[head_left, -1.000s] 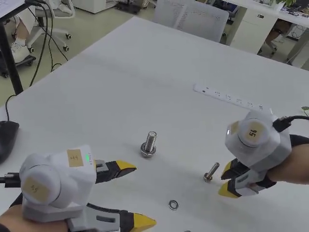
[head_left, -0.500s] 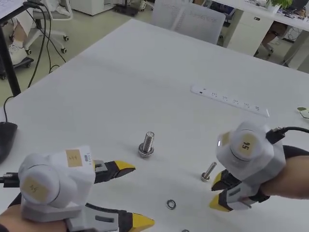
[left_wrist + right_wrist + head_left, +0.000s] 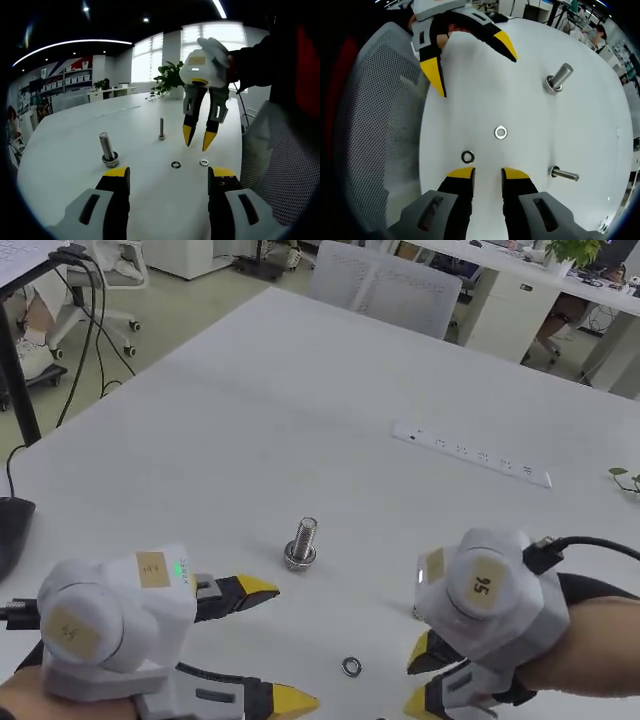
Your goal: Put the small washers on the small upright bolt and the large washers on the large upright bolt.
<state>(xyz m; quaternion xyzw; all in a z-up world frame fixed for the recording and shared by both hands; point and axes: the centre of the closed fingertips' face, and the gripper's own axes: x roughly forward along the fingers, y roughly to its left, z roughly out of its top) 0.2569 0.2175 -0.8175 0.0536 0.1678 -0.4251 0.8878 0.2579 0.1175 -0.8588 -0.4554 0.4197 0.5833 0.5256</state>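
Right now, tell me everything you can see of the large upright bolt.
The large upright bolt is silvery metal: a threaded shank standing upright on the white table, with a wider round base. Whether that base is its head or a washer cannot be told. It stands apart from the small bolt, ahead of the left gripper, whose jaws are open. Nothing but the table touches it.

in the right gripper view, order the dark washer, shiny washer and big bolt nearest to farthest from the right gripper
1. dark washer, just ahead of the right gripper, off one jaw tip
2. shiny washer, farther ahead, centre of view
3. big bolt, farthest, upper right of view
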